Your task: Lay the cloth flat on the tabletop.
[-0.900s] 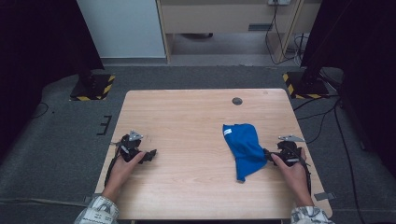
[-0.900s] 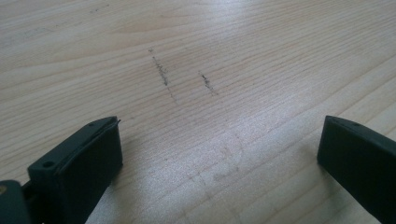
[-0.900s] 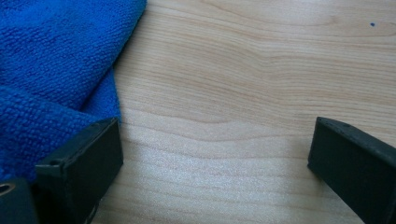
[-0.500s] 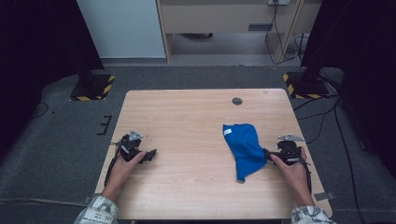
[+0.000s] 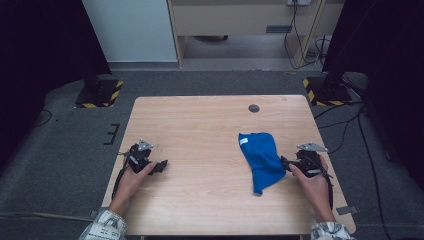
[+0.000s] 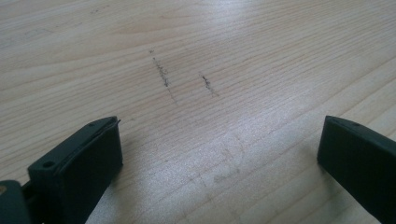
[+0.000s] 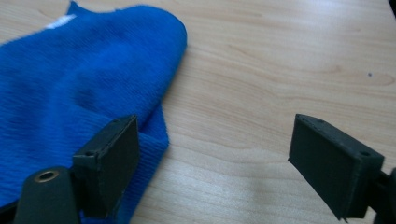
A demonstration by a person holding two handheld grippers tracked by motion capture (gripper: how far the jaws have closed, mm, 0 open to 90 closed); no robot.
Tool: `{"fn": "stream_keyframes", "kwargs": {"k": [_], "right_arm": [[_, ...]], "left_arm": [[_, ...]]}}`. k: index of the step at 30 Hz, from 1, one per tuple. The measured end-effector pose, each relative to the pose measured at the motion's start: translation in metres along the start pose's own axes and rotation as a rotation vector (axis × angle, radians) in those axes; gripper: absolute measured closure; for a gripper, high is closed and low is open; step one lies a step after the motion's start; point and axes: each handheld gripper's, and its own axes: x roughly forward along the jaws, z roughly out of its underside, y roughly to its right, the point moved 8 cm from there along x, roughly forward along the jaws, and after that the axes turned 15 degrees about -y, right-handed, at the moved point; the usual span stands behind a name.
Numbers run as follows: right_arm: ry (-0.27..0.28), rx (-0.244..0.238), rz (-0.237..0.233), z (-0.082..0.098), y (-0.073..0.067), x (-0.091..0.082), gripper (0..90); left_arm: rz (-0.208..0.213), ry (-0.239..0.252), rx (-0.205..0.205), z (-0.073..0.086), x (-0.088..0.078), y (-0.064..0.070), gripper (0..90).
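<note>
Pale wooden table [image 5: 200, 125] lies under our hands; our left gripper [image 5: 159, 166] rests near its left edge, jaws spread wide over bare wood. Our right gripper [image 5: 286, 163] stands wide too, gripping nothing; the blue cloth [image 5: 260, 155] lies crumpled just beside it, right of centre.

Blue cloth [image 5: 262, 159], soft knit fabric, lies crumpled/folded flat on the wooden surface [image 5: 200, 125], right half, nearer the front edge than the dark round hole [image 5: 254, 108]. Wider at the far end w/ a small white tag there, tapering to a point at the near end. Rounded fold edge in the right gripper view [image 7: 84, 88].
</note>
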Motion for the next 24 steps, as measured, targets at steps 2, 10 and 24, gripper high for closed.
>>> {"fn": "stream_keyframes", "kwargs": {"k": [2, 10, 24], "right_arm": [[0.019, -0.003, -0.006, -0.002, -0.002, -0.005, 18.0], [0.051, -0.013, -0.049, -0.007, -0.011, -0.017, 20.2], [0.098, -0.071, -0.113, -0.017, -0.038, -0.029, 25.8]], "left_arm": [[0.000, 0.000, 0.000, 0.000, 0.000, 0.000, 0.0], [0.001, 0.000, 0.003, -0.001, 0.000, 0.000, 0.0], [0.000, 0.000, 0.002, -0.001, 0.000, 0.000, 0.0]]}}
